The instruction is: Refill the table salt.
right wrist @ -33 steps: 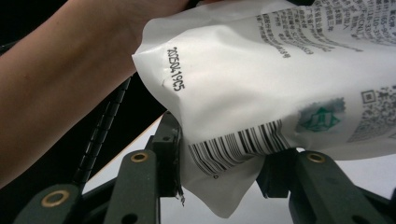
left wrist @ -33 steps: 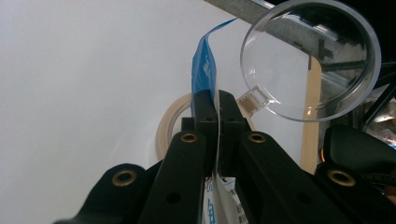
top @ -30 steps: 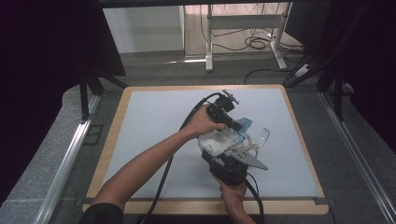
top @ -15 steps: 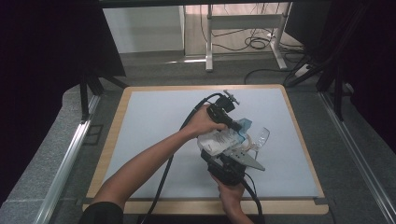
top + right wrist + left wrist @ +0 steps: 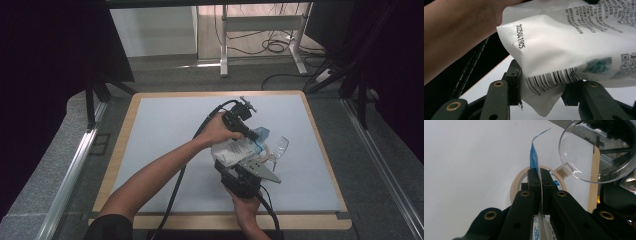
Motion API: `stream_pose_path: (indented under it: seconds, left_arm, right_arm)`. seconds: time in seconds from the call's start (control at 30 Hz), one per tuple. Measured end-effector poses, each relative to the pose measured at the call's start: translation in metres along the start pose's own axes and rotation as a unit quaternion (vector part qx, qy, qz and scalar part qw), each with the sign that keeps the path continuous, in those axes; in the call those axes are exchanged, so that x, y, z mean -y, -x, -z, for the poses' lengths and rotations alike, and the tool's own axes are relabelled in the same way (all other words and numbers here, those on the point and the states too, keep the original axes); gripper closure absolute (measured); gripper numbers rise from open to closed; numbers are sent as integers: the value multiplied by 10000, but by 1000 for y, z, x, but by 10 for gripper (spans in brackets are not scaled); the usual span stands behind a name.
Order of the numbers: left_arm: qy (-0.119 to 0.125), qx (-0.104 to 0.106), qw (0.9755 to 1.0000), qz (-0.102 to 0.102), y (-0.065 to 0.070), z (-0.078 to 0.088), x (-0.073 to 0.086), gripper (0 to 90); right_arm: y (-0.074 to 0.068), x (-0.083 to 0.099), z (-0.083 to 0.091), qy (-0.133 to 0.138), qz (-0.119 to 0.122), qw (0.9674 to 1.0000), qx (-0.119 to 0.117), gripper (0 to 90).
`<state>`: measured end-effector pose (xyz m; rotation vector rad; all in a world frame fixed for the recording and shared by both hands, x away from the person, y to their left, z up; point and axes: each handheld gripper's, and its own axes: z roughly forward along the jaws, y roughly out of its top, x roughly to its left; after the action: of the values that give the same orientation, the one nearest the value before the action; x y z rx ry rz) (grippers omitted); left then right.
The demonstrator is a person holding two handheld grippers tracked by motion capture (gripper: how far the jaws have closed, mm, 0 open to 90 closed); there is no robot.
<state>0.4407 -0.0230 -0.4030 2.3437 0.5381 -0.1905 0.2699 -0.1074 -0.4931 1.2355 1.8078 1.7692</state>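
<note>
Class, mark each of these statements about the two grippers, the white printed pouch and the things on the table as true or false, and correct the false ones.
1. The left gripper is shut on the blue top edge of the white printed plastic pouch. True.
2. The right gripper hangs apart from the pouch. False: its jaws clamp the pouch's lower end, by the barcode.
3. A beige tape ring lies on the pale blue table mat beyond the left gripper. True.
4. The clear round plastic lid is opaque red. False: it is see-through.
5. The pouch lies flat on the mat. False: both grippers hold it above the mat.
</note>
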Motion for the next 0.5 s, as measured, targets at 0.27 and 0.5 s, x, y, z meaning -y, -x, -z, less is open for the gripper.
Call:
stream_pose_path:
  seconds: [0.27, 0.5]
  left_arm:
    - [-3, -42, 10000, 3, -2, 4, 3, 900]
    - [-28, -67, 10000, 40, -3, 8, 5, 900]
  right_arm:
    - [-3, 0, -3, -16, -2, 10000, -41, 590]
    - [-5, -1, -6, -18, 5, 10000, -78, 592]
